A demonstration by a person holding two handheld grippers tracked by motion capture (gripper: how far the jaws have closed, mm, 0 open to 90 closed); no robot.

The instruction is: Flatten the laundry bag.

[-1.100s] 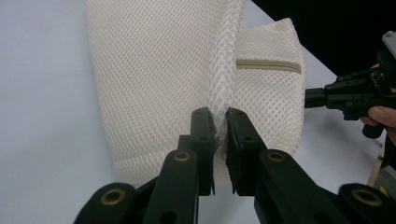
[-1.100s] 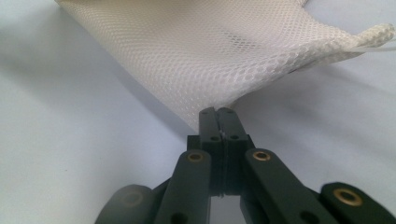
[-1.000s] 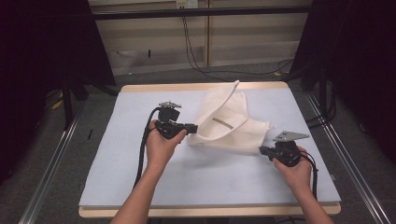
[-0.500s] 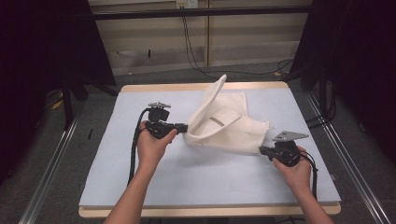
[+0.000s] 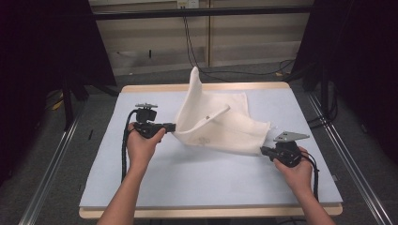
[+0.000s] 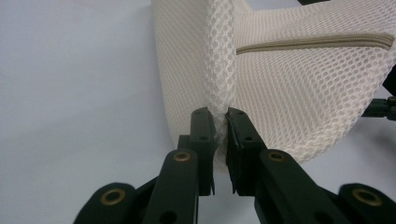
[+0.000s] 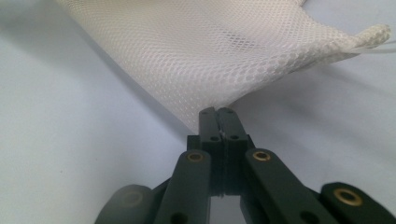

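On the table: a pale blue mat covers a wooden-edged table, and a cream mesh laundry bag sits near its middle, part lifted, one flap standing up toward the far edge.
Left gripper: the left gripper has its jaws pinched on a thick seam at the bag's left edge; the left gripper view shows the netting squeezed between the pads.
Right gripper: the right gripper is clamped fully tight on the bag's near right corner, low by the mat.
Bag detail: a tan zip line runs across the mesh.
Step in hand: by my reading, the bag is being stretched between two held edges to spread it flat.
Next move: likely drawing the hands apart and lowering the raised flap evenly, without the seam slipping.
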